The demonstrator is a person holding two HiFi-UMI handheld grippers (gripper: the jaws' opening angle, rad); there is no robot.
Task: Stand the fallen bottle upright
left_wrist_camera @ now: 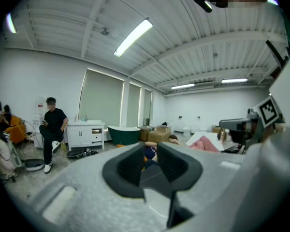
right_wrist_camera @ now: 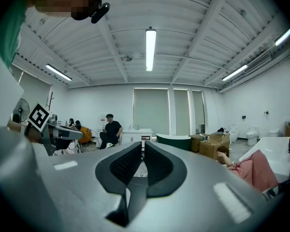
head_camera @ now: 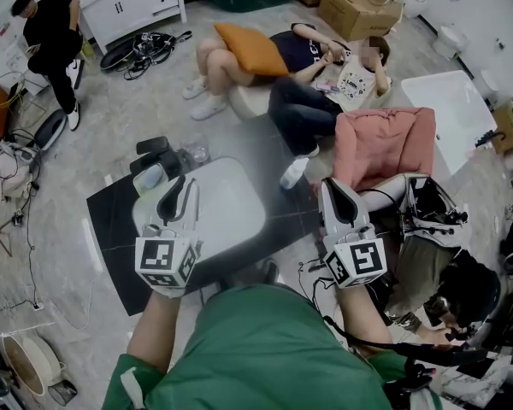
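A pale, bottle-shaped thing [head_camera: 150,179] lies on its side at the far left corner of the white rounded table [head_camera: 235,207]; its details are too small to make out. My left gripper [head_camera: 174,188] hovers over the table's left part, just right of that thing, with a narrow gap between its jaws and nothing in it [left_wrist_camera: 150,151]. My right gripper [head_camera: 333,188] hangs off the table's right edge, its jaws nearly touching and empty [right_wrist_camera: 142,151]. Both gripper views look out level across the room, and neither shows the bottle.
The table stands on a dark mat [head_camera: 111,220]. Beyond it are black objects [head_camera: 152,148] and a clear container [head_camera: 195,152] on the floor. A pink-draped chair [head_camera: 385,143], equipment [head_camera: 432,212], seated people [head_camera: 308,84] and a white tub [head_camera: 449,101] lie to the right.
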